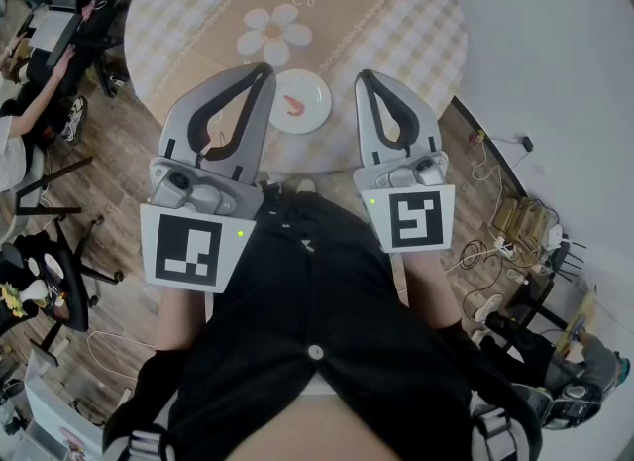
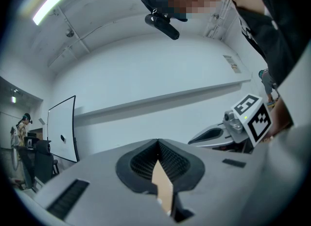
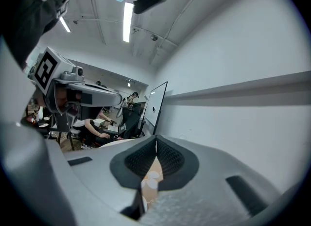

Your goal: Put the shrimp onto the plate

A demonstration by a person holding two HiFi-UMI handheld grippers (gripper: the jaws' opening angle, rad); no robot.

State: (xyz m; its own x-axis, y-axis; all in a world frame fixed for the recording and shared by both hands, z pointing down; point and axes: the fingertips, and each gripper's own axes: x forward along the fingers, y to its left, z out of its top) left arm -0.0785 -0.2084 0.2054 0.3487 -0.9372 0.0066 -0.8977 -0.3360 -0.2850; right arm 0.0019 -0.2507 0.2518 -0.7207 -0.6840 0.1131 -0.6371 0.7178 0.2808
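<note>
Both left gripper point(image 1: 264, 72) & right gripper point(image 1: 365, 77) fingers clenched, empty; small orange shrimp point(image 1: 294, 104) on round white plate point(image 1: 315, 112), checked round bench point(image 1: 198, 13).

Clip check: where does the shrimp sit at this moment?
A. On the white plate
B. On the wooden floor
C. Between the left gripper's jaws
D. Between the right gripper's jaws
A: the head view shows the shrimp lying on the white plate on the table, while the left gripper and right gripper are held off the table, jaws together with nothing in them.
</note>
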